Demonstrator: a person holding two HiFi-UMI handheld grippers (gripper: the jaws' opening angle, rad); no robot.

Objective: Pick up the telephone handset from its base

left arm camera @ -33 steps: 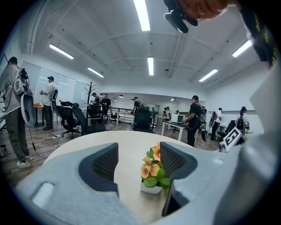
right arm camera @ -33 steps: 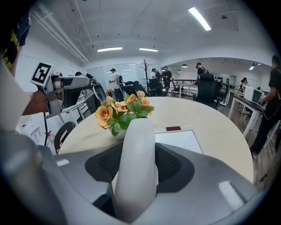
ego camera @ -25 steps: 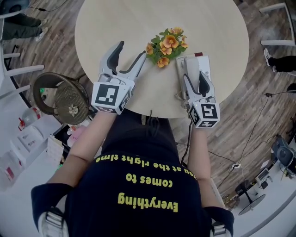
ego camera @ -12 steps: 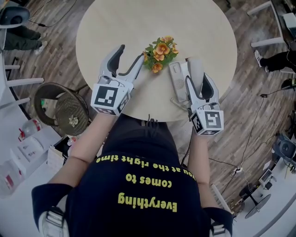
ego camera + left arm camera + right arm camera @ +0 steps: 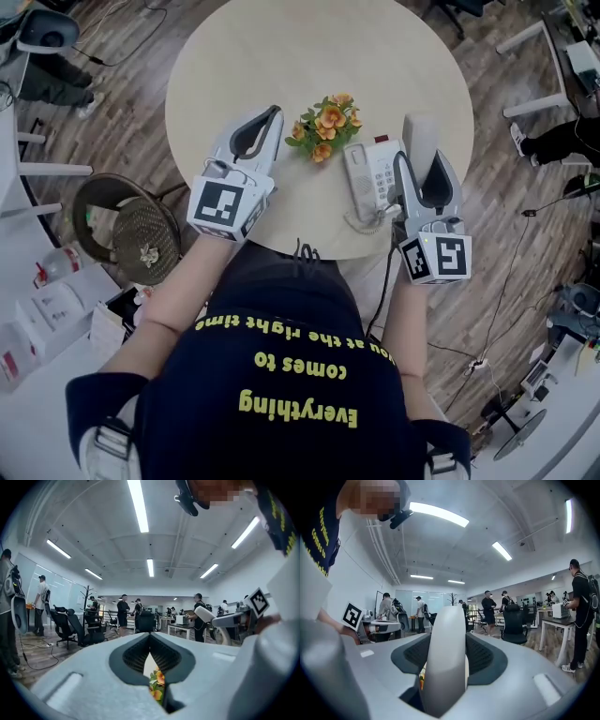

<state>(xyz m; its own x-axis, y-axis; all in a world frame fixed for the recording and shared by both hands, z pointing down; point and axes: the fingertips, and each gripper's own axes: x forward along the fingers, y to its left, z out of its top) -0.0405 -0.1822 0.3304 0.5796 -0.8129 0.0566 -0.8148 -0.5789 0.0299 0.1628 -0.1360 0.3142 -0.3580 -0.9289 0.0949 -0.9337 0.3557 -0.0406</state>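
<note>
The white telephone base (image 5: 368,178) sits on the round table (image 5: 244,56) near its front edge. My right gripper (image 5: 424,161) is shut on the white handset (image 5: 419,136), which is held up and clear of the base, to its right. The handset (image 5: 446,653) stands upright between the right gripper's pads (image 5: 487,656). A coiled cord (image 5: 364,222) runs from the base's front. My left gripper (image 5: 270,114) hovers left of the base; its jaws have just been closing and now meet with nothing between them (image 5: 150,637).
A small bunch of orange flowers (image 5: 326,120) stands between the two grippers, just left of the base. A round wicker chair (image 5: 127,214) sits on the floor at the table's left. Several people and office chairs (image 5: 70,625) stand far off in the room.
The right gripper has risen with the handset, which has come off its base. The left gripper has risen a little and its jaws have gone from wide open to shut.
</note>
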